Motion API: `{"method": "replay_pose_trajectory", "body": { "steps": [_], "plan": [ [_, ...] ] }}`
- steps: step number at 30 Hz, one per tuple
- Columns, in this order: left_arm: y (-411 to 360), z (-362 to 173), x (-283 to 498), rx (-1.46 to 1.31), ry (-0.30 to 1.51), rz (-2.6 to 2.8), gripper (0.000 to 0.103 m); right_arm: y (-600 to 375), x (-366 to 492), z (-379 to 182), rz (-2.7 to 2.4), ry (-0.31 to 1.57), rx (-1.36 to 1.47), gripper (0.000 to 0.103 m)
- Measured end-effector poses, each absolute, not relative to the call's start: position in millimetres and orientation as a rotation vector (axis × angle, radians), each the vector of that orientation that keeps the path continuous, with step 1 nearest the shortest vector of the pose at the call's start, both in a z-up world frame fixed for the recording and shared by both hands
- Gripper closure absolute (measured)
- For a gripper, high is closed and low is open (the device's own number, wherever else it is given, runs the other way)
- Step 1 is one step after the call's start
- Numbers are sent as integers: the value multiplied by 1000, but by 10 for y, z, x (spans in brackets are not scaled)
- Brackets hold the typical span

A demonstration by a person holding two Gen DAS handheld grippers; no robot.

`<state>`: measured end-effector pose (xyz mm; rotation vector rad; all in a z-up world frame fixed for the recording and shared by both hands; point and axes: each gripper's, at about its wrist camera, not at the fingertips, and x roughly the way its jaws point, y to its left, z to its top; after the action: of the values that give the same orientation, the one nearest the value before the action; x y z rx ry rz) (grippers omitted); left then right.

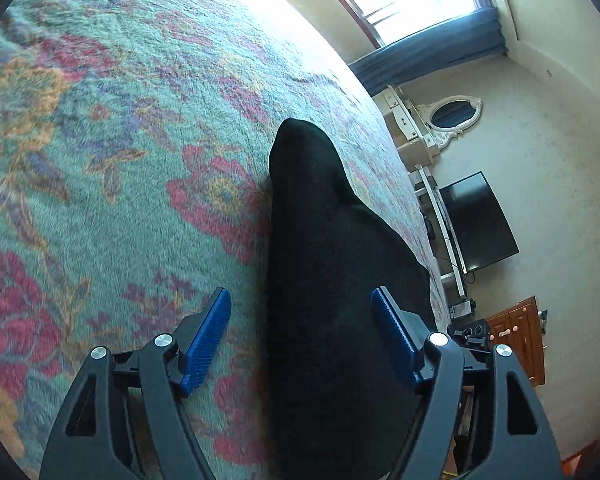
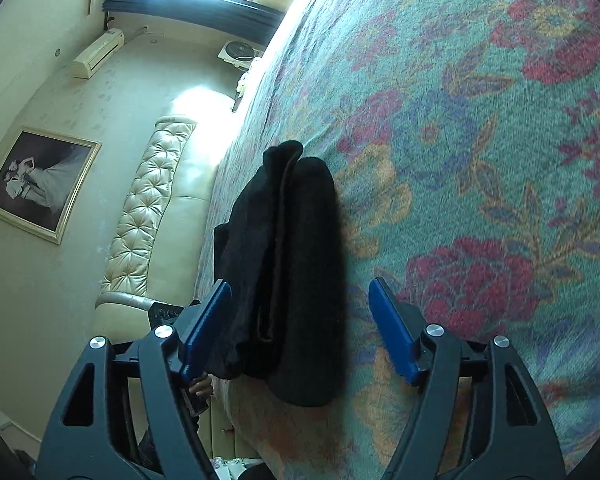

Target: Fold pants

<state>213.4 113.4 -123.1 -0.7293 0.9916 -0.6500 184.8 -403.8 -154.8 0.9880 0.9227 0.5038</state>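
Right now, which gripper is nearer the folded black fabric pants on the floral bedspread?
Left, narrowly. The left gripper straddles the folded black pants, with cloth running deep past its open jaws. The right gripper straddles them too, but cloth ends sooner between its jaws.

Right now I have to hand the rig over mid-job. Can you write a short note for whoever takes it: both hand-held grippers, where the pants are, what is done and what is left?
Left hand-held gripper: open, blue pads clear of the cloth, holding nothing.
Right hand-held gripper: open, also empty.
Black pants: a folded, layered bundle lying on the floral bedspread near the bed's edge, directly ahead of both grippers.
Done: the pants look folded into a narrow stack and are released.
Left: check the uneven layers along one side in the right wrist view; tidy or add one more fold if a smaller bundle is wanted.
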Motion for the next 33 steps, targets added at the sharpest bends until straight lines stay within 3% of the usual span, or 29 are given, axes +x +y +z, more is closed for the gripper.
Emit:
{"method": "replay_pose_trajectory", "body": {
  "steps": [11,12,14,16,18,21,33],
  "plan": [
    [824,-1227,1543,-695,1037,-662,23,-3640,1632,-1548,539,939,981,27],
    [828,-1230,1533,-703,1032,-655,23,-3630,1619,-1545,536,940,978,30],
    [838,-1234,1501,-701,1026,-647,24,-3628,1597,-1578,513,969,971,46],
    [833,-1220,1554,-675,1026,-613,34,-3658,1568,-1641,505,983,983,64],
    [858,-1254,1533,-681,1017,-602,43,-3693,1538,-1680,508,976,1006,70],
    [913,-1283,1517,-681,1006,-593,50,-3694,1508,-1691,502,964,1008,73],
    [862,-1238,1431,-606,983,-554,58,-3697,1449,-1655,487,942,1017,78]
  ]
}}
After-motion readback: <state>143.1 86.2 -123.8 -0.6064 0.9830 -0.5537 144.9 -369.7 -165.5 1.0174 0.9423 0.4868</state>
